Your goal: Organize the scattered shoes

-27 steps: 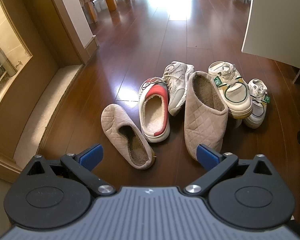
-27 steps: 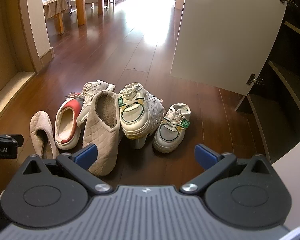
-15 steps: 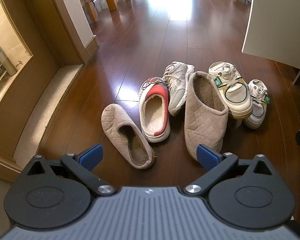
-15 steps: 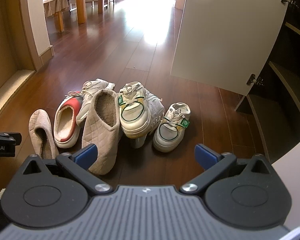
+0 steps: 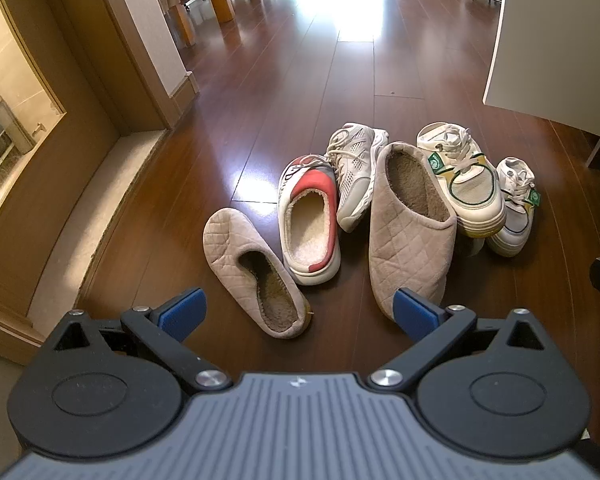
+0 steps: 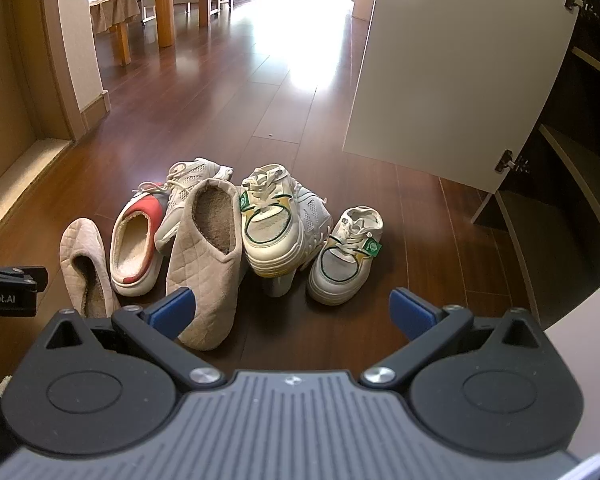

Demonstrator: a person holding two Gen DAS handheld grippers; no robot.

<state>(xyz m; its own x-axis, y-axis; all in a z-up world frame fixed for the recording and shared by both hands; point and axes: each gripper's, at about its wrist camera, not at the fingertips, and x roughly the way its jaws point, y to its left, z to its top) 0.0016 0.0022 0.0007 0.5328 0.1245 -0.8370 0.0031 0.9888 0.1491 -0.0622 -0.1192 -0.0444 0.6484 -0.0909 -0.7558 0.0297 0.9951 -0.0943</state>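
Several shoes lie bunched on the dark wooden floor. From left: a beige quilted slipper (image 5: 252, 268), a white and red clog (image 5: 310, 220), a grey-white mesh sneaker (image 5: 354, 172), a second beige quilted slipper (image 5: 410, 236), and two white sneakers with green trim (image 5: 466, 184) (image 5: 514, 208). The right wrist view shows them too: slipper (image 6: 206, 256), trimmed sneakers (image 6: 270, 224) (image 6: 346, 260). My left gripper (image 5: 298, 314) hangs open above the near slippers, nothing between its fingers. My right gripper (image 6: 290, 310) is open above the floor, short of the trimmed sneakers.
An open white cabinet door (image 6: 452, 68) stands at the right, with dark shelves (image 6: 560, 184) behind it. A wall and stone ledge (image 5: 100, 208) run along the left. Wooden table legs (image 6: 164, 4) stand far back. The other gripper's body (image 6: 8, 296) shows at the left edge.
The right gripper has drawn back a little, so the shoes sit slightly higher in its view. The left view is nearly unchanged.
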